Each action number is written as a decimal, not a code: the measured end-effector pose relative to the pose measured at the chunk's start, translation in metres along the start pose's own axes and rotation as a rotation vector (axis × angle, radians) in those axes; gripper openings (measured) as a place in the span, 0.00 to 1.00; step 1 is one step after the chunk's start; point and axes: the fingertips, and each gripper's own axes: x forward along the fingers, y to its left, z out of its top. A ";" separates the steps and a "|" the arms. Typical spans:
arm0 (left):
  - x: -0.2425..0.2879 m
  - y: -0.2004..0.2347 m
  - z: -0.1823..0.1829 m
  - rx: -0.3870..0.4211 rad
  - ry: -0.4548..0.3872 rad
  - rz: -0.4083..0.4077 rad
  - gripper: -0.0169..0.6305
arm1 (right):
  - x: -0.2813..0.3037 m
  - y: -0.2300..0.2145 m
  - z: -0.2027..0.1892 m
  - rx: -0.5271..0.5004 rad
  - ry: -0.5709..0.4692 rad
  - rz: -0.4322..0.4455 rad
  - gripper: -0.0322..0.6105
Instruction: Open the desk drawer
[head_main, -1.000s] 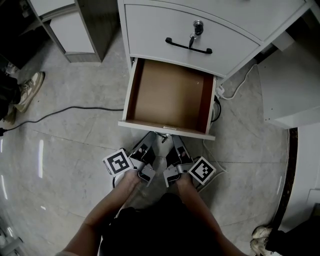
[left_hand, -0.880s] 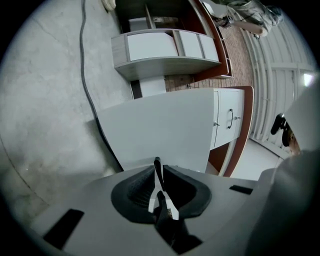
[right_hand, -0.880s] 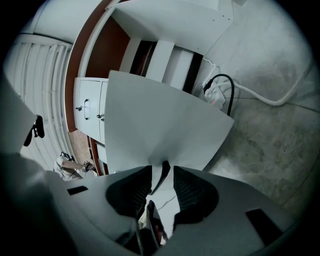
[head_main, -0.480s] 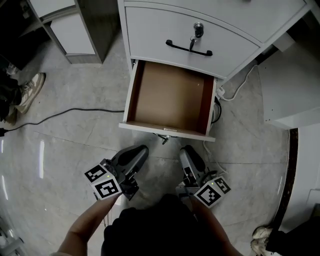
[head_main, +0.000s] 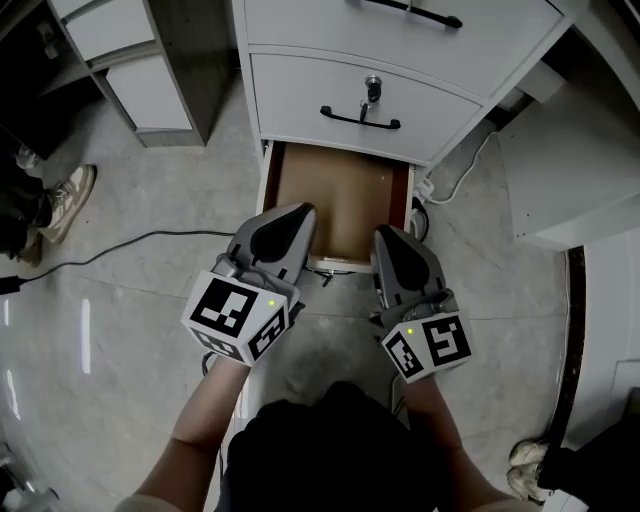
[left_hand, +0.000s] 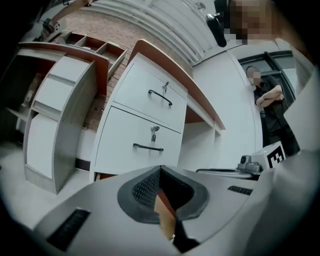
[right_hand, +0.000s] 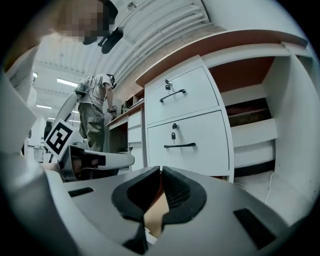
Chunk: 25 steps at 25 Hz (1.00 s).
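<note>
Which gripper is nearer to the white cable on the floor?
Right. The right gripper sits just left of the white cable; the left gripper is further left, across the open drawer.
</note>
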 end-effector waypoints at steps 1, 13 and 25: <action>0.004 -0.001 0.005 -0.004 -0.007 0.000 0.05 | 0.002 0.001 0.003 -0.004 -0.002 -0.003 0.10; 0.013 -0.010 -0.007 -0.016 0.029 0.002 0.04 | 0.004 -0.005 0.002 0.052 -0.007 -0.026 0.10; 0.023 -0.006 -0.006 -0.359 -0.068 -0.084 0.05 | 0.013 -0.021 0.013 0.265 -0.095 0.014 0.10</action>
